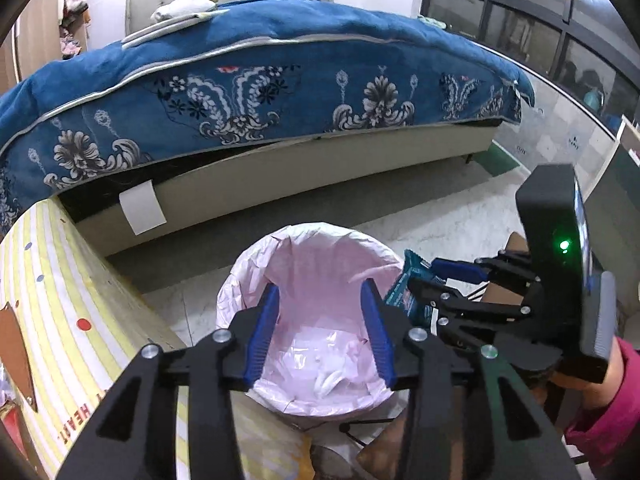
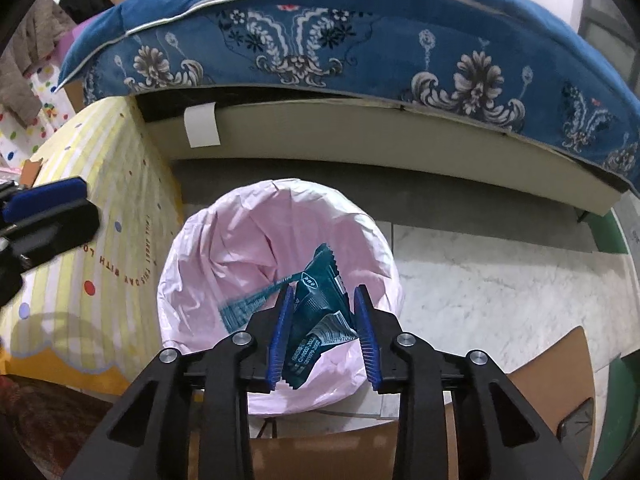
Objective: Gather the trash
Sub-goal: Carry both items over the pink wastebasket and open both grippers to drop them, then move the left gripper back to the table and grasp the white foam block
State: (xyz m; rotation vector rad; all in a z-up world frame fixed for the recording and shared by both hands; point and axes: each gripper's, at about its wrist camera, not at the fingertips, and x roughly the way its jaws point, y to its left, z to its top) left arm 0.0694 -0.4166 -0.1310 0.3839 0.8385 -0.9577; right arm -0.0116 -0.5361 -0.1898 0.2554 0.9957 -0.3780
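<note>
A round bin with a pink liner [image 1: 320,264] [image 2: 224,248] stands on the floor by the bed, with white crumpled trash [image 1: 332,376] at its bottom. My left gripper [image 1: 324,300] is open and empty above the bin. My right gripper [image 2: 322,300] has its jaws parted, with teal snack wrappers [image 2: 316,312] between the pads over the bin's mouth; one wrapper is blurred at the left. In the left wrist view the right gripper [image 1: 420,280] sits at the bin's right rim with the wrappers [image 1: 408,280].
A bed with a blue floral blanket [image 1: 280,92] [image 2: 360,52] lies behind the bin. A yellow striped box [image 1: 60,312] [image 2: 92,240] stands to the left. A brown chair seat [image 2: 540,364] is below right. The marble floor [image 2: 480,264] lies to the right.
</note>
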